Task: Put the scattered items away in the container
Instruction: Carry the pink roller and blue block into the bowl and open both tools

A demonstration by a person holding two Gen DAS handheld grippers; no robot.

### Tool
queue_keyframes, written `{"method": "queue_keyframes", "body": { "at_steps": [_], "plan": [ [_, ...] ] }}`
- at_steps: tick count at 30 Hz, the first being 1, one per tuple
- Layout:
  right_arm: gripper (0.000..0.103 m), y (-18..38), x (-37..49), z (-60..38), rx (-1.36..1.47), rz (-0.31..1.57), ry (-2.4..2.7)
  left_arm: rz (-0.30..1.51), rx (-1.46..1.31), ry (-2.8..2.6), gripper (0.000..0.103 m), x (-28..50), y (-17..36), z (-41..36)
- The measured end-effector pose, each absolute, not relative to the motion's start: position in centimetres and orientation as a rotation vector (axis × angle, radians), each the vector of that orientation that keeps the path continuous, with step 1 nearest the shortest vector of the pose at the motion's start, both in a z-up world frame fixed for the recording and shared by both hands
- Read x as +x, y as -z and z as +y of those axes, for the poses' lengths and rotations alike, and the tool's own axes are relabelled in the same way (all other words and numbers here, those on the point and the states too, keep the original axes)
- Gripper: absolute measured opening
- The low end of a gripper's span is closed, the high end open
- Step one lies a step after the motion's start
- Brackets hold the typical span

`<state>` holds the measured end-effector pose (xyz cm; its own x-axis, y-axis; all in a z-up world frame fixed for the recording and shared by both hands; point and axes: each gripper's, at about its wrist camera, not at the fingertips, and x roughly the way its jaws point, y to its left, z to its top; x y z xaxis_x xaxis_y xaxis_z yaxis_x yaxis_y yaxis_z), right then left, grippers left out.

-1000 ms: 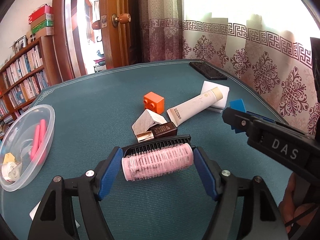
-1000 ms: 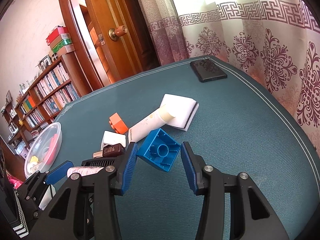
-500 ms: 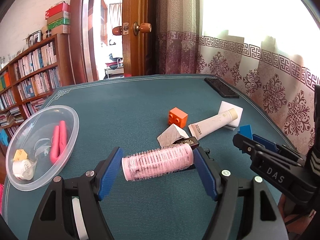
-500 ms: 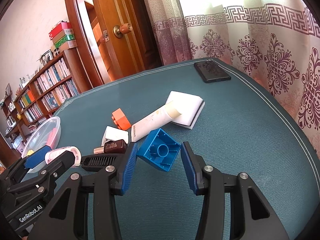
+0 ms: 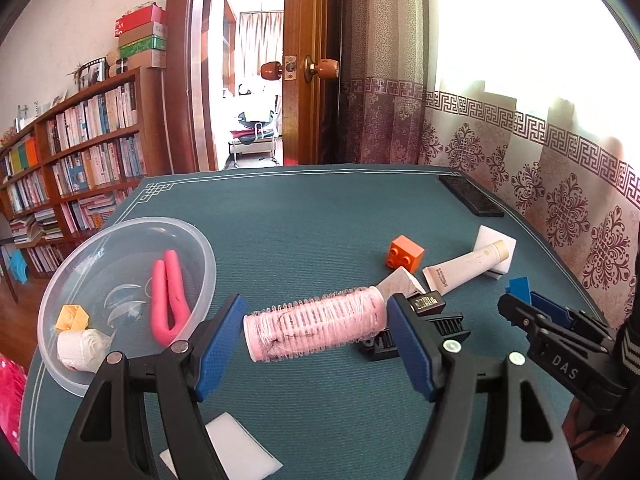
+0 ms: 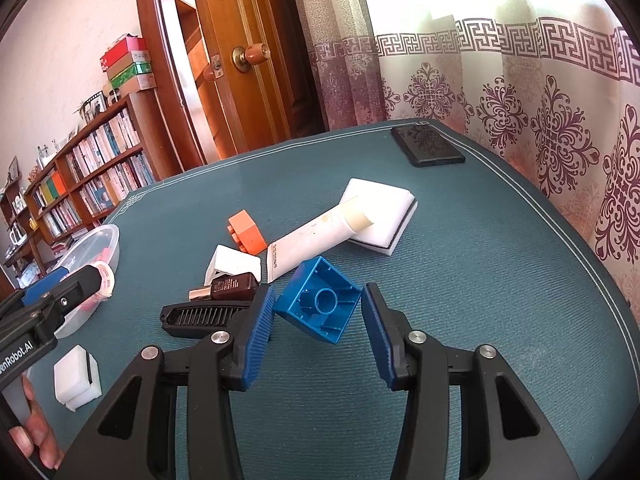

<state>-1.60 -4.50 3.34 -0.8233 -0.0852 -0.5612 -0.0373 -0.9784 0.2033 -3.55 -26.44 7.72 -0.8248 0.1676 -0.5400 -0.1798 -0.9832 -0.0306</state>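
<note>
A: What does the left gripper hold?

B: Its two blue fingers press on the ends of a pink hair roller, which lies across the lower middle of the left wrist view, lifted above the green table. The fingers are closed on it.

A: And where is the container?

B: The clear plastic bowl stands at the left of the same view, just beside the left finger. Inside it lie a pink clip, a small yellow block and a white roll.

A: What about the right gripper?

B: It grips a blue toy brick, tilted, with the hollow side facing the camera. The brick sits in the lower middle of the right wrist view, between both fingers.

A: Which things stay on the table?

B: In the middle of the right wrist view there are an orange brick, a white tube with its cap resting on a white sponge, a small white triangular box, a dark brown bottle and a black comb. A black phone lies near the far edge, upper right. One more white sponge lies at the lower left, well apart from the others.
</note>
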Motion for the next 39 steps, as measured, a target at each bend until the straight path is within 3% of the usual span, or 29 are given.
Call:
{"method": "queue_keyframes", "body": {
  "at_steps": [18, 31, 33, 39],
  "plan": [
    [0.048, -3.4, -1.9, -6.8, 0.944, -0.230, 2.939, -0.113, -0.945, -3.002, 0.077, -7.7, -6.8, -36.8],
    [0.048, -6.9, -4.1, -15.0, 0.855, -0.066, 2.771, -0.212, -0.997, -3.027, 0.077, -8.6, -5.6, -39.6],
    [0.048, -7.1, -4.5, -16.4, 0.849, -0.070, 2.741, -0.233, -1.007, -3.021, 0.082, -8.6, -5.5, -39.8],
    [0.048, -7.2, -5.8, -19.4, 0.841, -0.102, 2.678, -0.293, -1.005, -3.036, 0.083, -8.2, -5.7, -40.7]
  ]
}}
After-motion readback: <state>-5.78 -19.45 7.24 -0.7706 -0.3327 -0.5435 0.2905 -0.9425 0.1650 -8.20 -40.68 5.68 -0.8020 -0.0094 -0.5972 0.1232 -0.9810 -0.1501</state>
